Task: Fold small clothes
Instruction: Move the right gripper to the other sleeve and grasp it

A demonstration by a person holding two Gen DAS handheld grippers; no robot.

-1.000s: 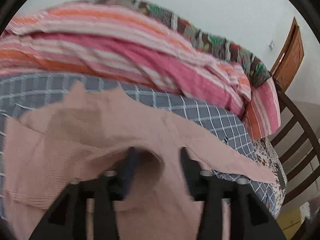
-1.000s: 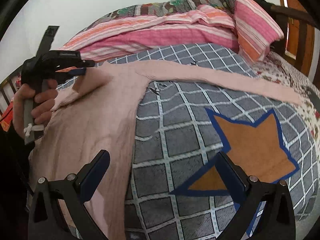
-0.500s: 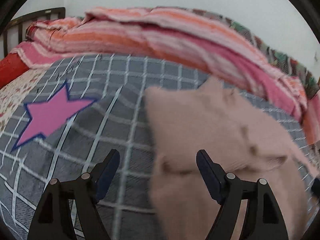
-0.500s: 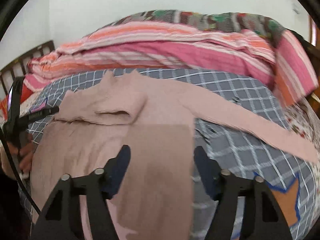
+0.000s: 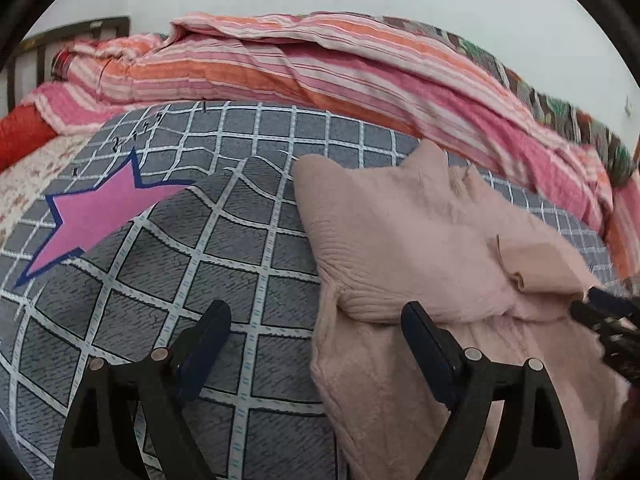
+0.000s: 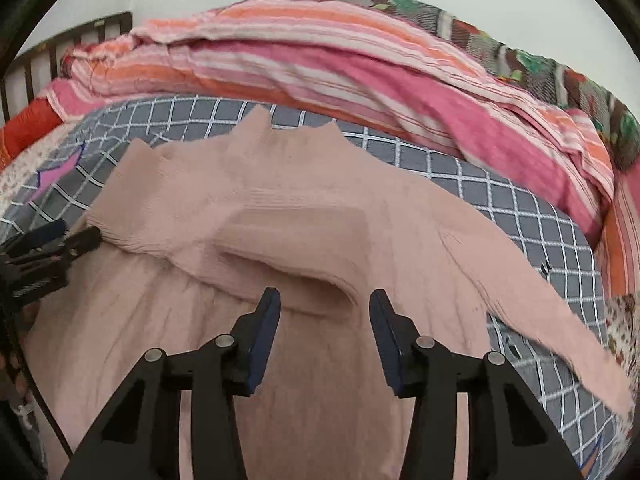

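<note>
A pink sweater (image 6: 304, 216) lies spread on a grey checked sheet (image 5: 224, 240); one sleeve is folded in across the chest, the other sleeve (image 6: 532, 292) stretches out to the right over the sheet; the left gripper (image 5: 316, 340) hovers at the sweater's left edge, its jaws wide and just having been opening, one finger over bare sheet, the other over the knit, nothing pinched between them; the right gripper (image 6: 324, 328) hangs over the middle of the sweater just below the folded sleeve, its jaws having just been narrowing yet set apart with a gap, cloth beneath them but not clamped; in the left view the right gripper's tip shows at the far right edge, near the folded cuff; a pink star (image 5: 100, 216) is printed on the sheet, well left of the sweater; striped bedding (image 6: 320, 64) is heaped behind.
</note>
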